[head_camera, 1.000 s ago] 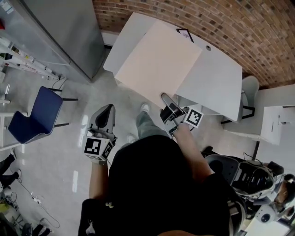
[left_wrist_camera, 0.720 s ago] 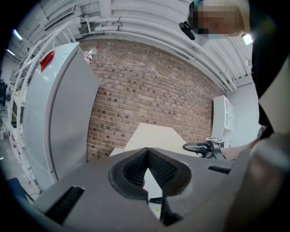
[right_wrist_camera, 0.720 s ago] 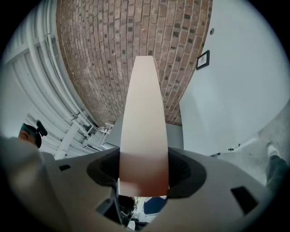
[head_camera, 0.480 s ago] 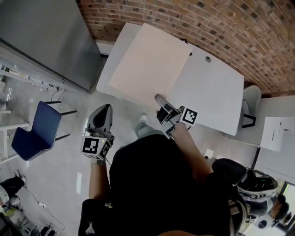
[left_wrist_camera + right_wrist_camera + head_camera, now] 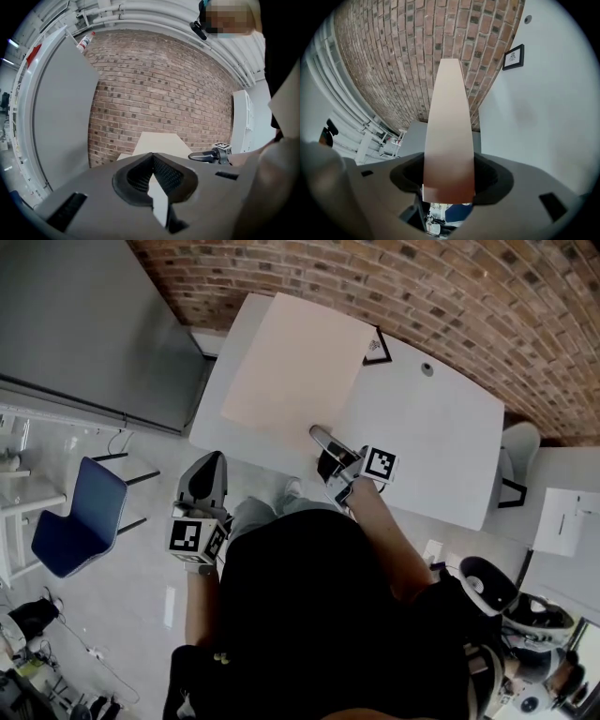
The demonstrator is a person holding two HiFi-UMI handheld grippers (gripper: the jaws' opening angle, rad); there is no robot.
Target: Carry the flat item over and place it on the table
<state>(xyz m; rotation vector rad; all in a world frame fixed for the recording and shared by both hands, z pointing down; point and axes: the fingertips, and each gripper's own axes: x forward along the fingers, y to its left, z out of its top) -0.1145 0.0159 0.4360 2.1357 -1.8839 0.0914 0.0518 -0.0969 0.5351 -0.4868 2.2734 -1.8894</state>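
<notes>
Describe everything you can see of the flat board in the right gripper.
The board is a thin, flat, rectangular sheet, plain pale beige, with a matte look like cardboard or thin wood. The right gripper clamps its near edge between its jaws; nothing else visibly touches it. It sits roughly level, reaching toward the brick wall, and from above it covers the left part of the white table. Whether it rests on the table or hangs just above it cannot be told.

The board (image 5: 291,367) is a thin, plain rectangle, pale peach. It lies roughly level over the left part of the white bench (image 5: 436,432), with its long side running away from the person. The fingers of the right gripper (image 5: 323,439) pinch its near edge.
</notes>
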